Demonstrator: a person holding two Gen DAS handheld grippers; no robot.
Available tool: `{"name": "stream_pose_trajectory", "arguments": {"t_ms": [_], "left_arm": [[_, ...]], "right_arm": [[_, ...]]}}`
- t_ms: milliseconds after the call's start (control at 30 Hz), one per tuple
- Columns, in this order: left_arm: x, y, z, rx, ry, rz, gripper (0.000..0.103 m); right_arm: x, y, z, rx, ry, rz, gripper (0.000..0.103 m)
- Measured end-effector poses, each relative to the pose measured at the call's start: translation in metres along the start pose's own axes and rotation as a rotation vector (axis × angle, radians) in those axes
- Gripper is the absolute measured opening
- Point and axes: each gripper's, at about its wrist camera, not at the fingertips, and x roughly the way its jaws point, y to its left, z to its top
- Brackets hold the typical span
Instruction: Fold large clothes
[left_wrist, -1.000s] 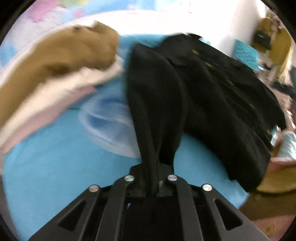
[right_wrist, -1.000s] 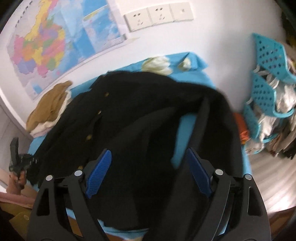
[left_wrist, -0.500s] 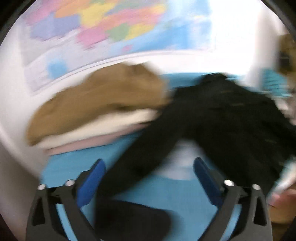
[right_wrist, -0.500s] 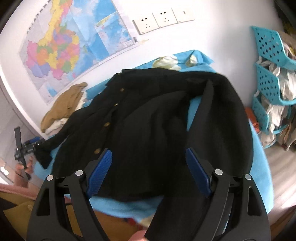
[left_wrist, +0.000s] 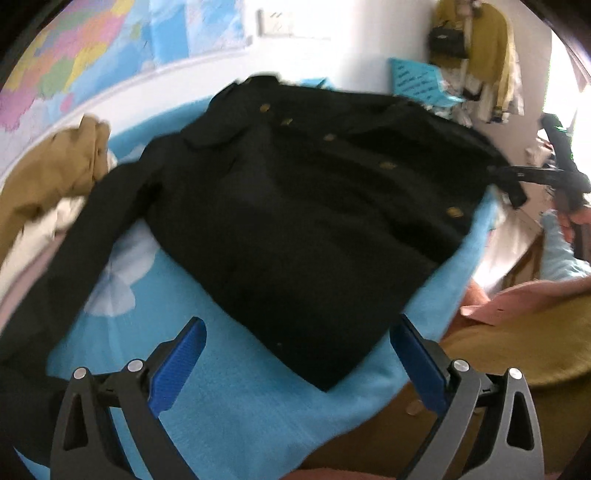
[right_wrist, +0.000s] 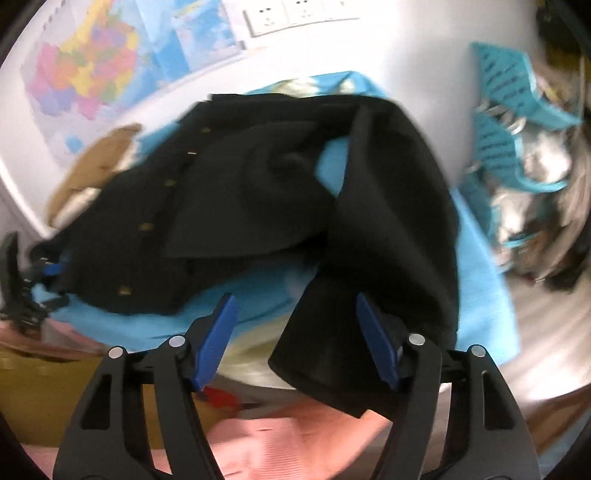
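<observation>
With the black coat (left_wrist: 314, 206) spread on the blue blanket (left_wrist: 236, 398), the left gripper (left_wrist: 295, 365) is wide open and empty, while the right gripper (right_wrist: 295, 339) is closing around the hanging sleeve (right_wrist: 347, 354), which can be missed or bunched.

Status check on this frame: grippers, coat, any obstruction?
Left gripper open, empty. Right gripper closing around hanging sleeve. Black coat spread on blue blanket. Folded pile beside it, not blocking.

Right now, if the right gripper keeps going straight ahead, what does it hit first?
Probably the black coat's sleeve: it already hangs between the closing right gripper's pads, nearer the right one. Depth is blurred, so contact is unclear.
</observation>
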Motion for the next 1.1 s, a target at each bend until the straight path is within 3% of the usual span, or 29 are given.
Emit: {"name": "stream_pose_trajectory", "arguments": {"t_ms": [33,100,200,267,300,367,433,500,533,567,600,633,667,700,733,833,933,1033,1100], "left_arm": [[0.005,0.0,0.0,-0.011,0.001,0.013,0.097],[0.008,-0.002,0.0,-0.025,-0.003,0.041,0.087],[0.008,0.006,0.006,-0.1,-0.033,0.044,0.055],[0.002,0.017,0.009,-0.177,-0.061,-0.011,0.011],[-0.004,0.022,0.01,-0.204,-0.072,0.005,0.007],[-0.013,0.031,0.013,-0.253,-0.112,0.019,0.007],[-0.019,0.043,0.015,-0.316,-0.136,-0.044,0.008],[-0.015,0.045,0.019,-0.336,-0.122,-0.064,0.02],[-0.012,0.042,0.019,-0.329,-0.112,-0.041,0.036],[-0.007,0.039,0.018,-0.313,-0.092,-0.03,0.064],[-0.003,0.037,0.018,-0.313,-0.082,-0.023,0.071],[-0.001,0.035,0.017,-0.317,-0.085,-0.011,0.073],[0.003,0.034,0.017,-0.317,-0.083,-0.001,0.065],[0.005,0.034,0.015,-0.316,-0.08,0.015,0.051],[0.007,0.033,0.016,-0.32,-0.073,0.025,0.004],[-0.005,0.043,0.021,-0.378,-0.093,0.059,0.003],[-0.045,0.065,0.03,-0.44,-0.167,0.022,0.002],[-0.099,0.085,0.044,-0.464,-0.253,0.06,0.002],[-0.115,0.095,0.05,-0.476,-0.263,0.083,0.002]], "right_arm": [[0.0,0.006,0.001,-0.03,-0.012,-0.017,0.077],[0.003,0.023,0.004,-0.137,-0.061,-0.123,0.085],[0.007,0.027,0.01,-0.17,-0.089,-0.168,0.086],[0.014,0.034,0.014,-0.227,-0.091,-0.204,0.086],[0.016,0.039,0.014,-0.264,-0.098,-0.231,0.086],[0.017,0.044,0.013,-0.306,-0.103,-0.227,0.086],[0.022,0.051,0.018,-0.355,-0.119,-0.248,0.086],[0.028,0.055,0.021,-0.387,-0.119,-0.252,0.085],[0.032,0.056,0.025,-0.388,-0.112,-0.236,0.083],[0.034,0.056,0.029,-0.375,-0.103,-0.206,0.068],[0.035,0.057,0.032,-0.352,-0.095,-0.166,0.046],[0.034,0.055,0.037,-0.312,-0.087,-0.102,0.037],[0.031,0.055,0.042,-0.286,-0.088,-0.057,0.015],[0.024,0.054,0.048,-0.249,-0.092,-0.004,0.007],[0.02,0.055,0.052,-0.229,-0.099,0.022,0.007],[-0.007,0.061,0.068,-0.172,-0.143,0.137,0.002],[-0.044,0.068,0.085,-0.118,-0.194,0.252,0.002],[-0.073,0.072,0.095,-0.089,-0.263,0.357,0.002],[-0.078,0.067,0.096,-0.062,-0.281,0.384,0.002]]}}
